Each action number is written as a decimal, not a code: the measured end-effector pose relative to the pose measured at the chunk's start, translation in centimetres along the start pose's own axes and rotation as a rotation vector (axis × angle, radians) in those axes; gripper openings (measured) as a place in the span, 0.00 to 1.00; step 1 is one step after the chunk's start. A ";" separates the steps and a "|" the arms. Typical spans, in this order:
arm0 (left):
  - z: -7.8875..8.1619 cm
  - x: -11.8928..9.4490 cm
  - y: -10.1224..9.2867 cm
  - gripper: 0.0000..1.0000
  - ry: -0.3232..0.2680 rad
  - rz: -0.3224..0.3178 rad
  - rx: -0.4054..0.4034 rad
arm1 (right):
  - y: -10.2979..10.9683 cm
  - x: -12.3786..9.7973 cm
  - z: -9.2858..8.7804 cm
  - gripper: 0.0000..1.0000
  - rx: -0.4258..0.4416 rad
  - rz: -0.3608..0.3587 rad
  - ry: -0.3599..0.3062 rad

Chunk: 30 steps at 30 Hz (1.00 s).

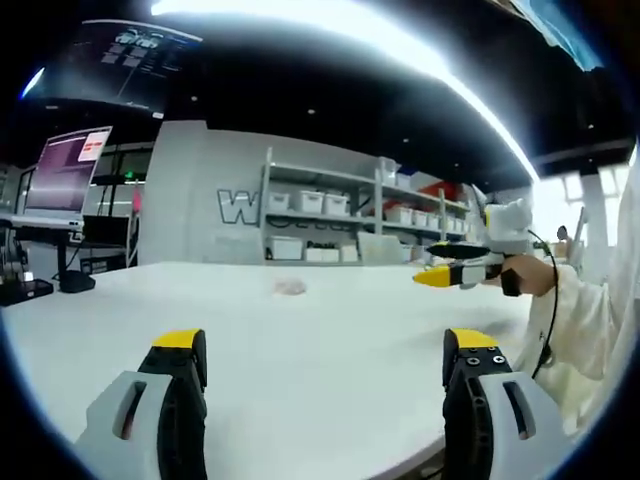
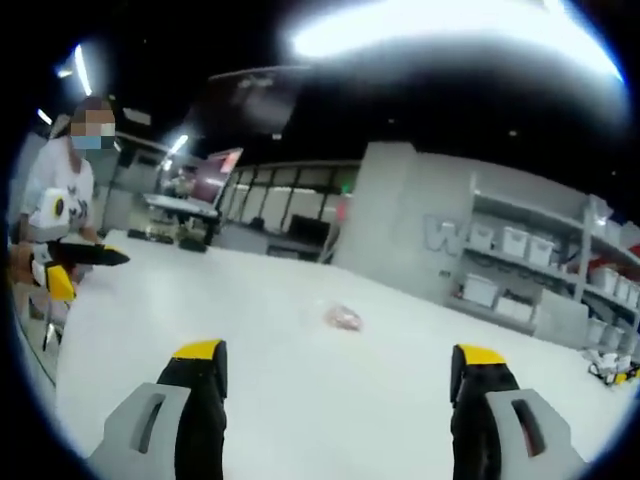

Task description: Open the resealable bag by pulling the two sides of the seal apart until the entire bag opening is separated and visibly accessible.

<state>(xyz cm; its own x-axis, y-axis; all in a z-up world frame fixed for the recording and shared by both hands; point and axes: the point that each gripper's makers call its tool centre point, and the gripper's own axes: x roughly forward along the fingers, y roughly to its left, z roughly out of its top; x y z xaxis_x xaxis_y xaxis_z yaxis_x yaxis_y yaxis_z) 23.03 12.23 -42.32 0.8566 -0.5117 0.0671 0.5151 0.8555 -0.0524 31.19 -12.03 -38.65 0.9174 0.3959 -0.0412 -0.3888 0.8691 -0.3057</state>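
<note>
The left gripper (image 1: 325, 362) is hanging low over a big white table (image 1: 330, 390). Its two jaws are standing wide apart, with nothing between them. Each jaw is grey with a yellow tip.

The bag (image 1: 289, 286) is lying flat on the table, far ahead of the left gripper and a bit to the left of the middle. It is small, pale and blurry in this view. Nothing is touching it.

In the left gripper view, the right gripper (image 1: 447, 273) is coming in from the right side. A hand (image 1: 525, 275) in a white sleeve (image 1: 570, 330) is holding it above the table. Its yellow tips are pointing left, well apart from the bag. From here I cannot tell how far those jaws are parted.

In the right gripper view, the right gripper (image 2: 338, 370) is showing its own jaws, and they are wide apart with nothing in them. The bag (image 2: 343, 318) is lying on the table (image 2: 330, 400) ahead, between the two jaws but well past them. It is looking pinkish and clear.

At the left edge of that view, a person (image 2: 55, 210) in white is sitting at the table with other grippers (image 2: 85, 255).

Shelves (image 1: 350, 215) with white boxes are standing behind the table. A screen (image 1: 68, 170) is glowing on the far left.
</note>
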 end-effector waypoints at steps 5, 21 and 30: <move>-0.2 0.2 0.0 0.97 0.010 -0.005 0.004 | 0.1 -1.2 -0.6 0.94 -0.007 -0.012 0.008; -0.3 0.8 1.2 0.96 0.008 0.017 -0.012 | -0.3 -3.6 -1.8 0.90 0.148 -0.107 -0.048; 0.4 1.4 2.2 0.96 -0.014 0.035 -0.003 | -0.6 -5.3 -2.4 0.91 0.119 -0.165 -0.013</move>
<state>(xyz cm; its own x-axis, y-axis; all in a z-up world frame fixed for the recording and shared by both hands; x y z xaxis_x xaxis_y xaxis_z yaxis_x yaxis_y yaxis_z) 25.38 13.45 -41.92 0.8733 -0.4806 0.0794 0.4853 0.8724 -0.0581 26.74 -15.39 -40.56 0.9685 0.2488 0.0128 -0.2417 0.9510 -0.1929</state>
